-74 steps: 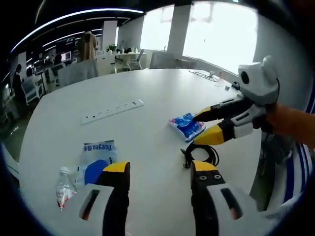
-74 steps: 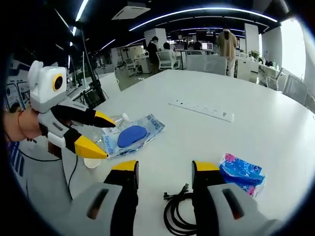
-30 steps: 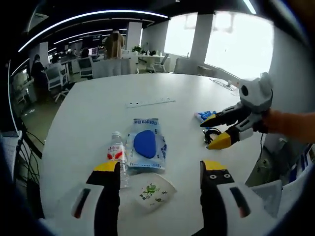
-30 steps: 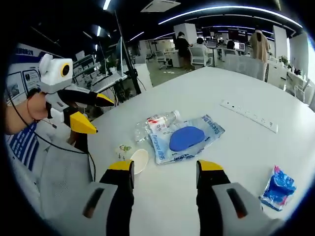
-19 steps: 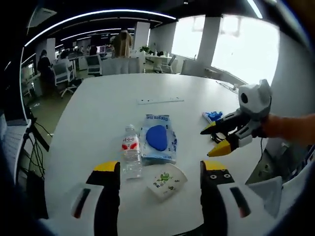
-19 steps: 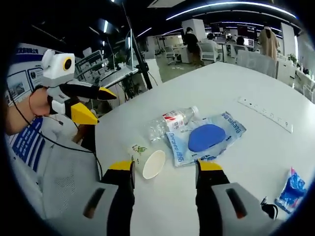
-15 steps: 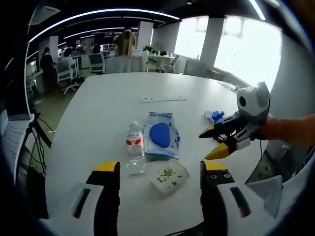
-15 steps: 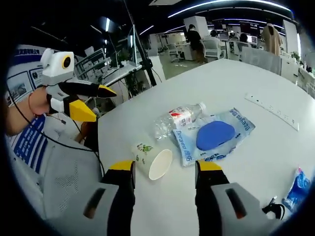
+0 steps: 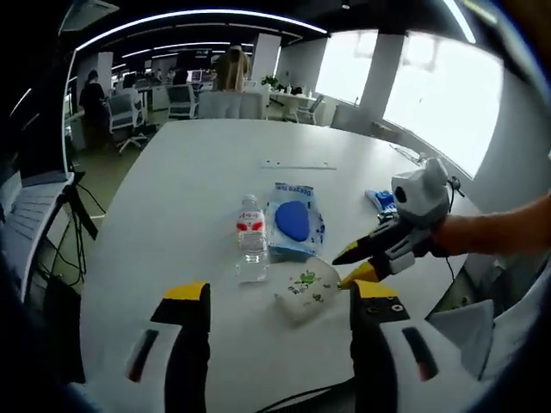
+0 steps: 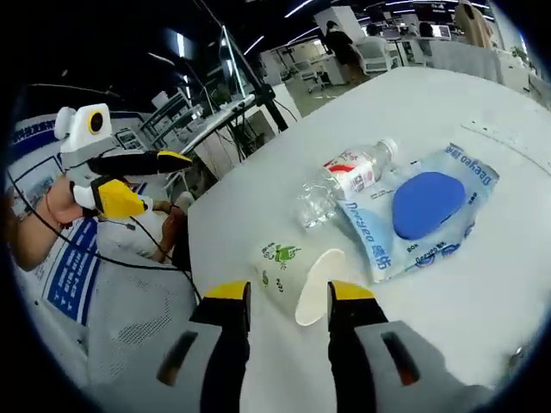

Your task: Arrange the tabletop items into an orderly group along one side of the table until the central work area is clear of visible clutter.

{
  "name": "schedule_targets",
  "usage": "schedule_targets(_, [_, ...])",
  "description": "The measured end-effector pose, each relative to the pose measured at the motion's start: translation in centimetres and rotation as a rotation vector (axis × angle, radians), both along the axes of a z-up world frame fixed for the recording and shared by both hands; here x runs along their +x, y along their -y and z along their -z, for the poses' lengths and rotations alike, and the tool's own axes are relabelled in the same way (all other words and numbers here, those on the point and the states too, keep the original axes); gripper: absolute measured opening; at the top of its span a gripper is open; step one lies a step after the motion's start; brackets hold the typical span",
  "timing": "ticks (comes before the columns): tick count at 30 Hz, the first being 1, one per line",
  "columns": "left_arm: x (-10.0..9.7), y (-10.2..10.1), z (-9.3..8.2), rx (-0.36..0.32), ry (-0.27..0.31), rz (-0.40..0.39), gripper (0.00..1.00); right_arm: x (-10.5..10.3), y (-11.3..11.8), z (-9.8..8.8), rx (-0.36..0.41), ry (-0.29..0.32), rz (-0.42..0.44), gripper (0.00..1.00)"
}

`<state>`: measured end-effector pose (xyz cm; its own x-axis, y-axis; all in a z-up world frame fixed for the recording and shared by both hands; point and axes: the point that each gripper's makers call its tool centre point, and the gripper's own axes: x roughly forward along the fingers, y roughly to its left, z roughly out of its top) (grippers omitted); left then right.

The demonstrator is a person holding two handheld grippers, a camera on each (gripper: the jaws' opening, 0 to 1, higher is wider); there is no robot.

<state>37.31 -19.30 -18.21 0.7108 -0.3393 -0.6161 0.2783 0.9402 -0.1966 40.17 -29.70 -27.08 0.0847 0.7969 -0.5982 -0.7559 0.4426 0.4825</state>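
right gripper (image 10: 288, 294) sits low at the cup (image 10: 297, 273), jaws apart and straddling its open mouth without visibly clamping it; in the left gripper view the same gripper (image 9: 353, 265) comes in from the right, tips parted just beside the cup (image 9: 306, 288). left gripper (image 9: 280, 292) is held back over the near table (image 9: 172, 198) edge, jaws wide and empty; cup lies on its side near that edge, bottle (image 9: 251, 241) on its side just beyond, touching the wipes pack (image 9: 295, 225); blue tissue pack (image 9: 382, 200) farther right, power strip (image 9: 298, 165) well beyond.
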Motion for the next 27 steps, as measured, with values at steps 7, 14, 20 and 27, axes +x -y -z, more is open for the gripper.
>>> schedule_targets(7, [-0.1,-0.6,0.4,-0.007,-0.005,-0.013,0.66,0.1,-0.7,0.8,0.034,-0.069,0.005,0.18])
schedule_targets(14, [0.2,-0.5,0.6,-0.014,-0.006,-0.015,0.66,-0.3,-1.0,0.4,0.058,-0.119,-0.010,0.03])
schedule_targets(20, [0.5,-0.1,0.7,-0.023,-0.004,-0.008,0.66,-0.9,-1.2,-0.6,0.060,-0.119,-0.062,0.00])
schedule_targets(27, [0.8,0.2,0.6,-0.027,0.001,-0.003,0.66,-1.6,-1.5,-2.3,0.007,-0.028,-0.199,0.00])
